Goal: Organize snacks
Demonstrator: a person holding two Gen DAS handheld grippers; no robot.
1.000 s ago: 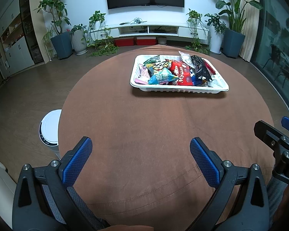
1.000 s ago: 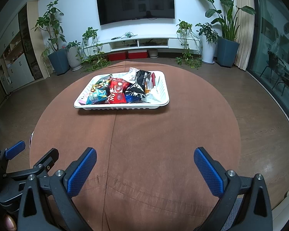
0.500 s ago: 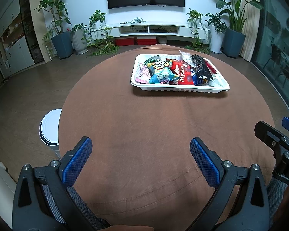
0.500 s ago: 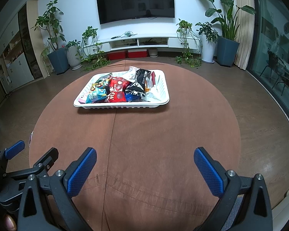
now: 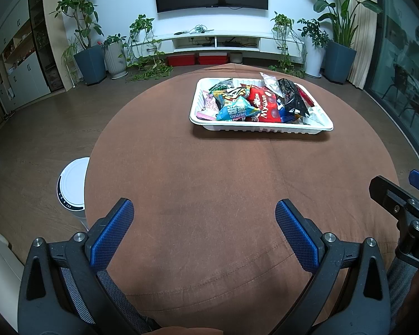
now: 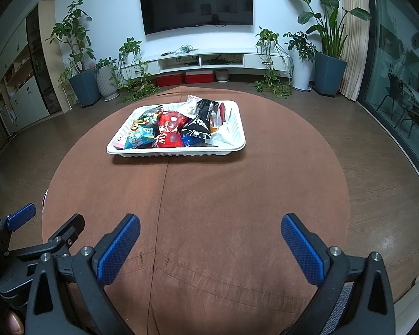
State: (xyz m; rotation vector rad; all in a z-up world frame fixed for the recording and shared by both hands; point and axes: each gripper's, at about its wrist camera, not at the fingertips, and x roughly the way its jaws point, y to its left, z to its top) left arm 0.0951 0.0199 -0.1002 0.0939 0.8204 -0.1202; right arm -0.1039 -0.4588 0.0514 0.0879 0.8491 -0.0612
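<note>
Blue-padded, the left claw [image 5: 204,231] and right claw [image 6: 209,247] hang spread wide and empty over the near edge of the brown counter [image 5: 223,195], well apart from the white tray [image 6: 176,150] heaped with snacks [image 6: 169,131]. Everything lies in the tray, so the sorting looks either finished or unstarted; any next move calls for a long reach forward. Legible: "SHUTAO" on the teal pack [image 5: 237,110].

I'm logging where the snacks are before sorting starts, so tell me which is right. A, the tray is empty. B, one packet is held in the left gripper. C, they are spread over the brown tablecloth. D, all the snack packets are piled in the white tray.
D: the snack packets all lie heaped inside the white tray, the brown tablecloth around it is bare, and both the left gripper and the right gripper are open and hold nothing.
</note>
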